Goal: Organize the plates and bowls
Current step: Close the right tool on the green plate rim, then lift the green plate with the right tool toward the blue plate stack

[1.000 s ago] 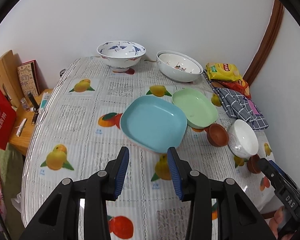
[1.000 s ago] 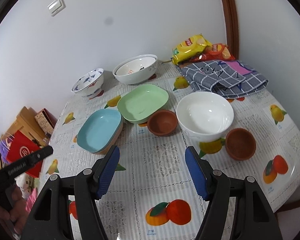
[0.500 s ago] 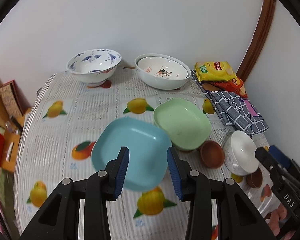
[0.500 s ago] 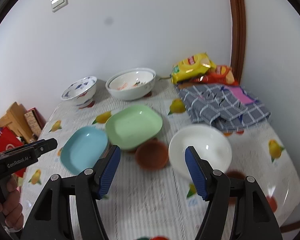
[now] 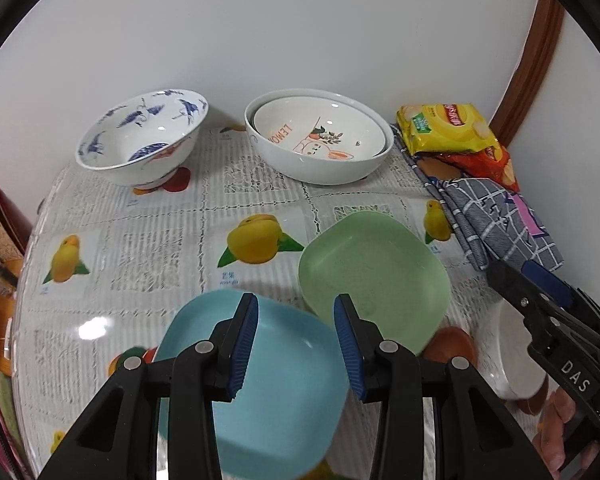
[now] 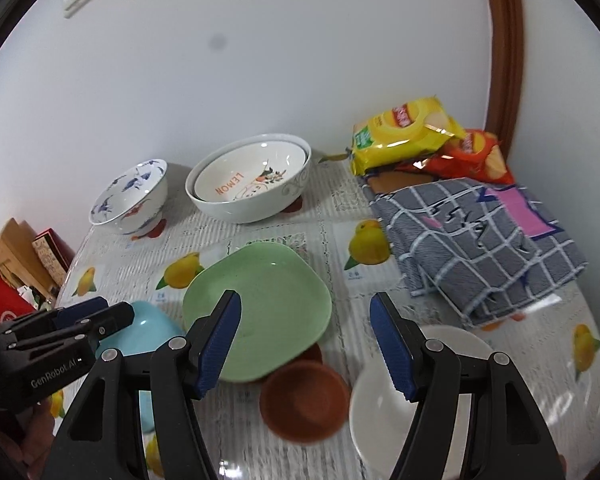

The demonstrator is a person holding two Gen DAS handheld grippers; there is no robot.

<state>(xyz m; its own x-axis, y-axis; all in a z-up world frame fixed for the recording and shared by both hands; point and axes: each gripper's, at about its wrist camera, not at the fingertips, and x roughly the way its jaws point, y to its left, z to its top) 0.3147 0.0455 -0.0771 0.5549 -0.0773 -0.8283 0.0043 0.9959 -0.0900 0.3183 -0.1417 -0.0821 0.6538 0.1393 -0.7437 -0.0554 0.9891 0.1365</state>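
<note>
Glazed and rigid, the light blue square plate [image 5: 260, 384] lies near the front edge of the table [image 5: 140, 240], directly beneath your left gripper [image 5: 296, 344]. Its fingers stand moderately apart and grip nothing. Judge this plate as light, stiff and slippery; take hold at a raised rim, one finger inside and one outside.

The pale green square plate [image 6: 260, 308] sits toward the table's centre, its near edge overlapping a small brown bowl [image 6: 304, 400]. Your right gripper [image 6: 308, 344] hovers above both, fingers wide apart and empty. Beside the brown bowl, at the front right, rests a plain white bowl [image 6: 396, 412], probably ceramic and breakable; avoid knocking rims together.

Along the back edge, a large white bowl [image 5: 320, 164] holds a second bowl printed with "LEMON" [image 5: 316, 132], nested inside it. A blue-and-white patterned bowl [image 5: 140, 140] stands to its left, empty. The plates and the small brown bowl also hold nothing.

At the back right corner lie a grey checked cloth [image 6: 480, 236] and yellow and red snack bags [image 6: 404, 136].
</note>
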